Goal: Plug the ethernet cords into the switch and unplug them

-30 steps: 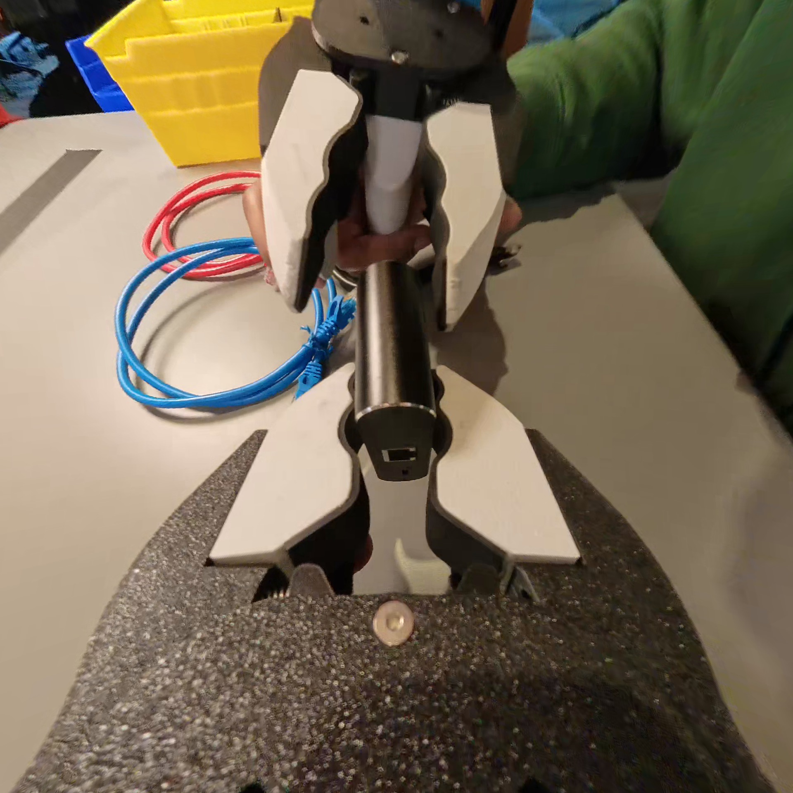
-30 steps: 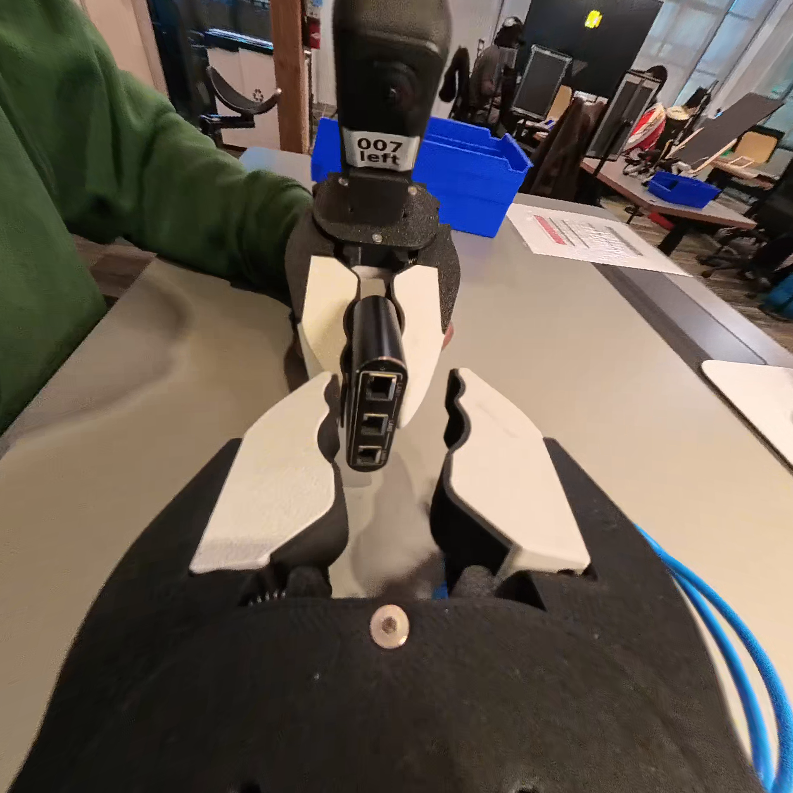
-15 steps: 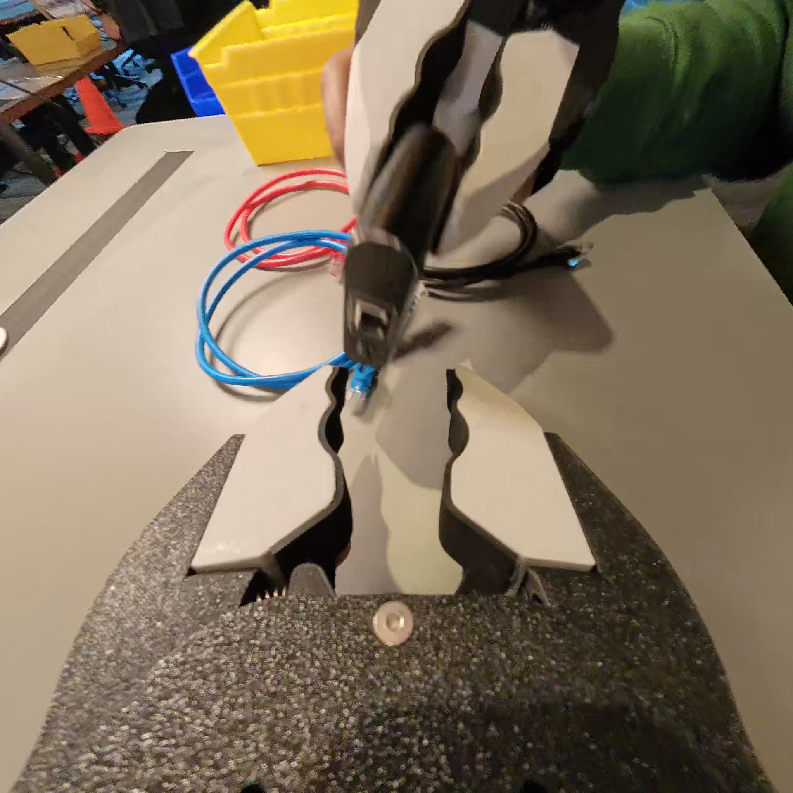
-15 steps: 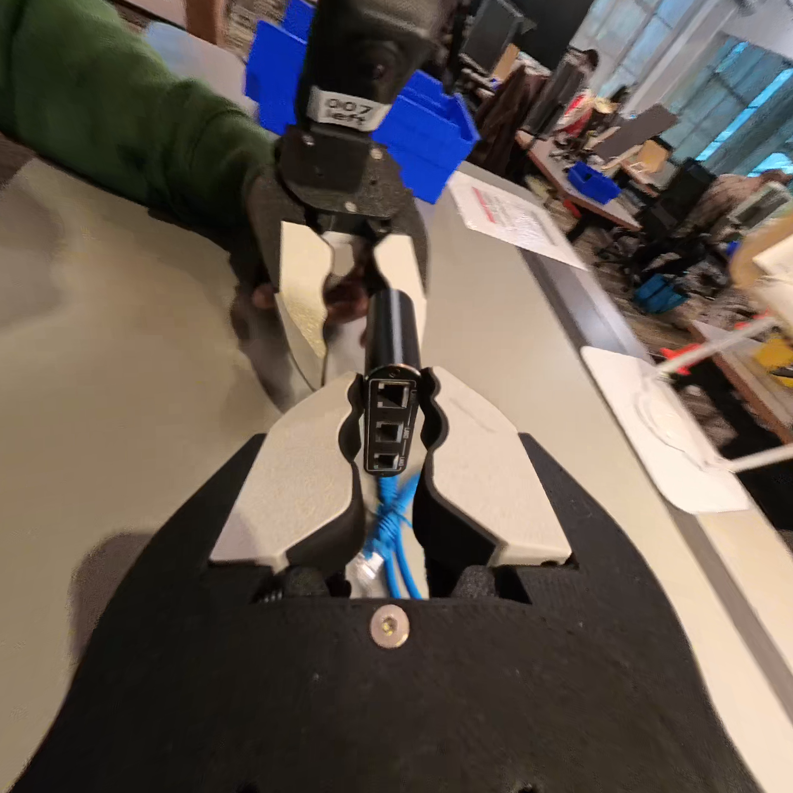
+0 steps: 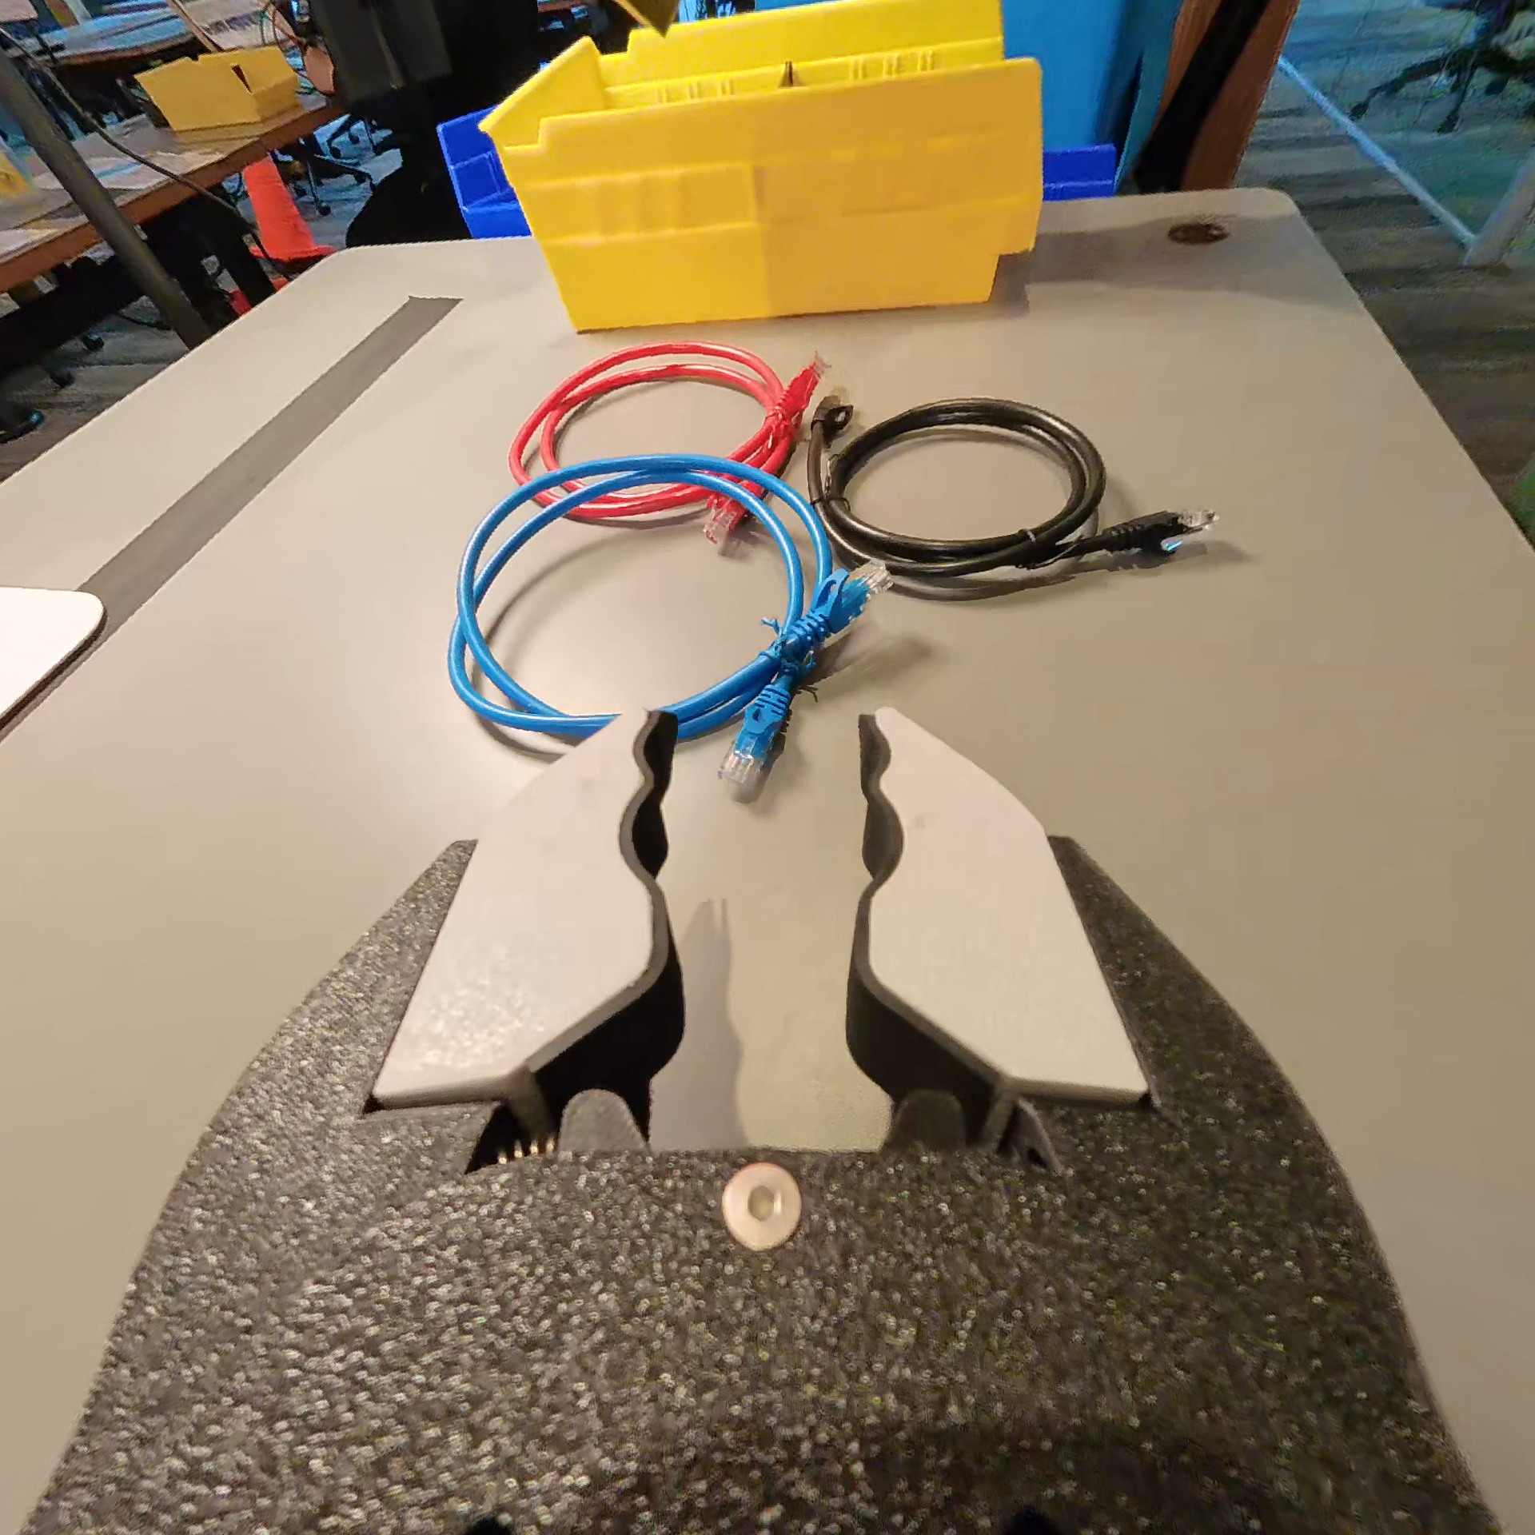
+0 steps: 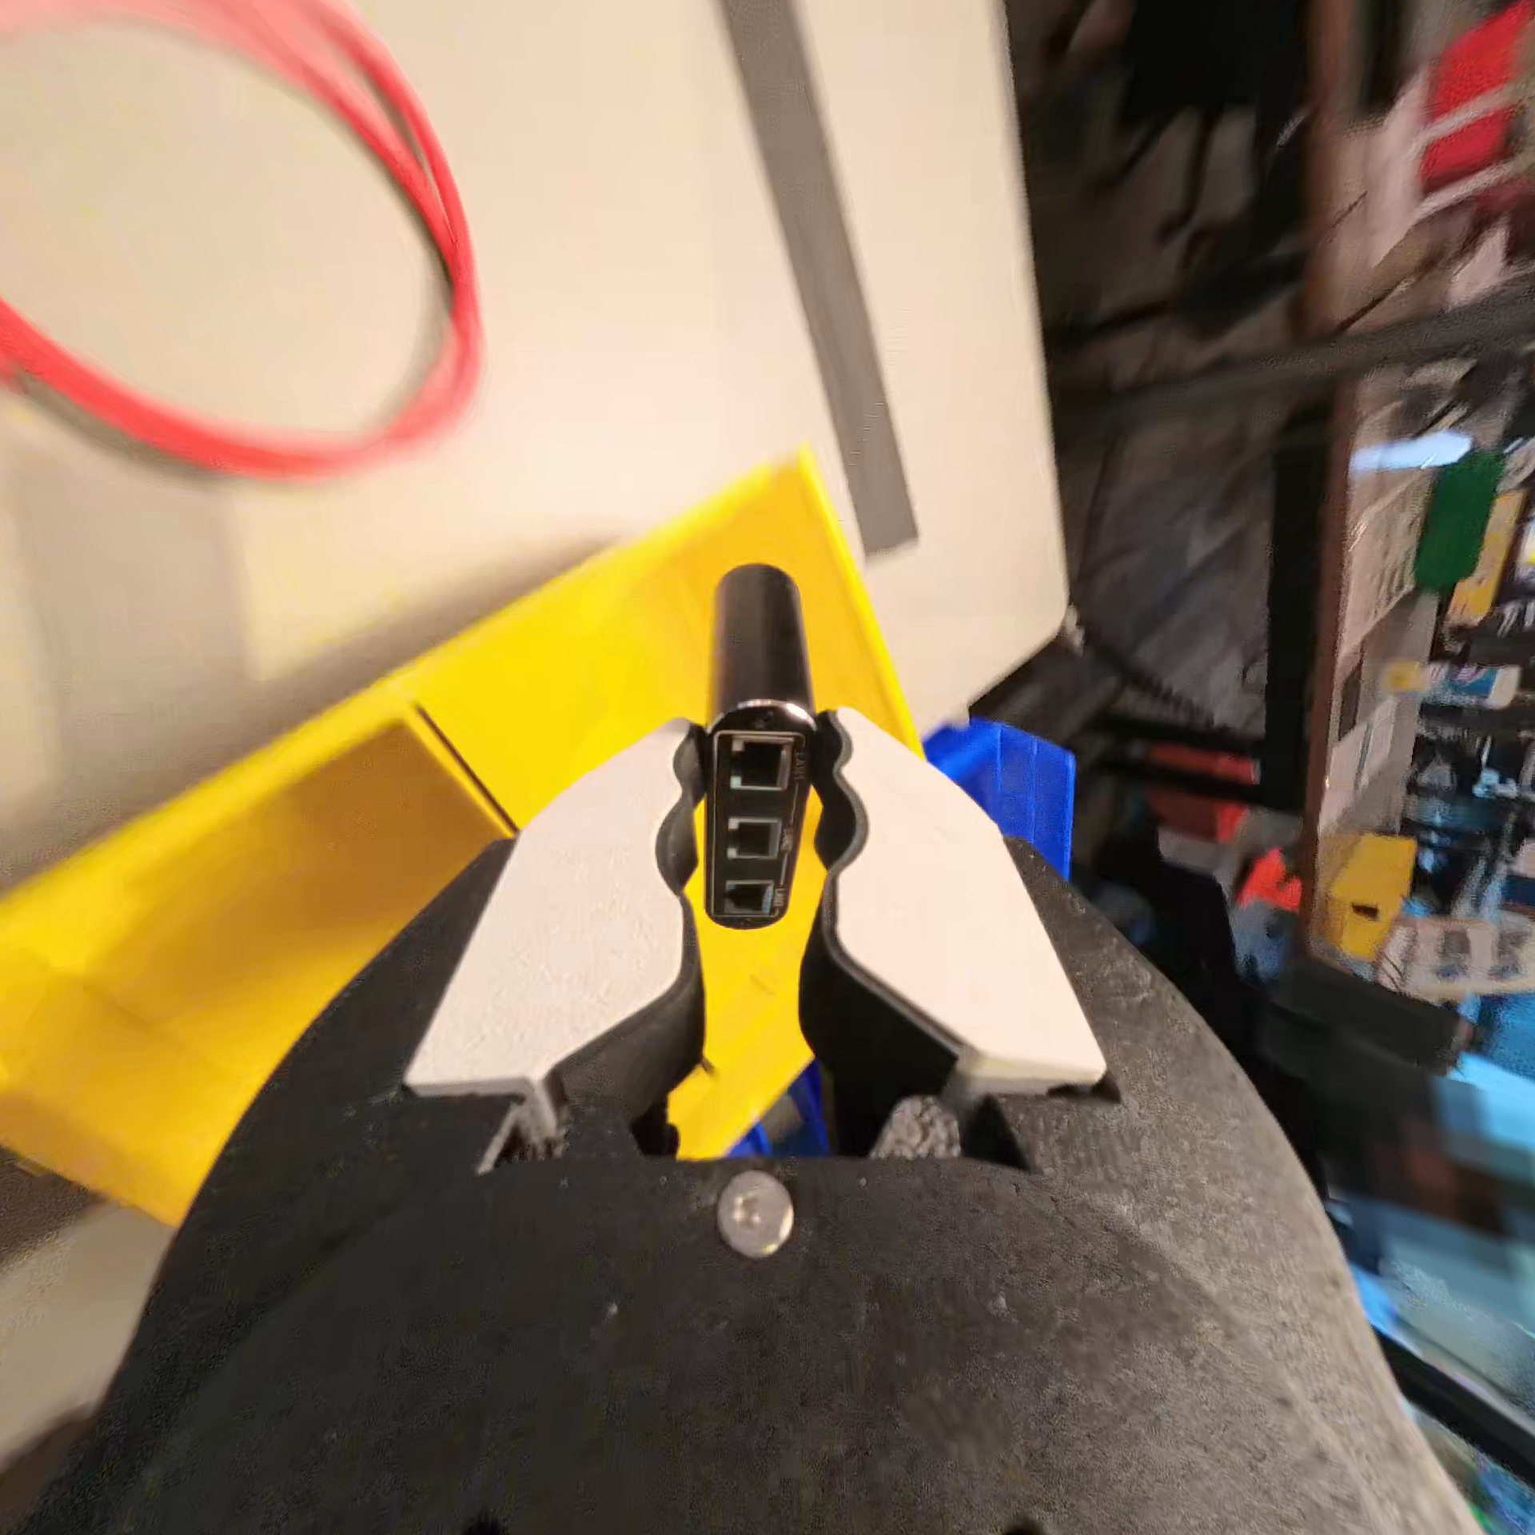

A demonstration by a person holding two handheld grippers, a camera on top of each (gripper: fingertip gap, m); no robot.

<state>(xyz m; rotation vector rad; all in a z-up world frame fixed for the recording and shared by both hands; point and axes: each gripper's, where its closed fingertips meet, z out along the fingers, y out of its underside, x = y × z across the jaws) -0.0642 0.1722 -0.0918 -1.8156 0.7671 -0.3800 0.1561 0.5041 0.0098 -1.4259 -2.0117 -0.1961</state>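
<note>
**Switch gripped on the right, cords lying loose on the left**

In the left wrist view, our left gripper [image 5: 760, 735] hovers with jaws released and empty above the grey surface [image 5: 1163, 831]. Just ahead lie a coiled blue ethernet cord [image 5: 623, 598], a coiled red ethernet cord [image 5: 656, 432] and a coiled black ethernet cord [image 5: 963, 490], before a yellow plastic bin [image 5: 781, 183]. In the blurred right wrist view, our right gripper [image 6: 760, 731] has its jaws clenched on the slim black three-port switch [image 6: 752, 822].
</note>
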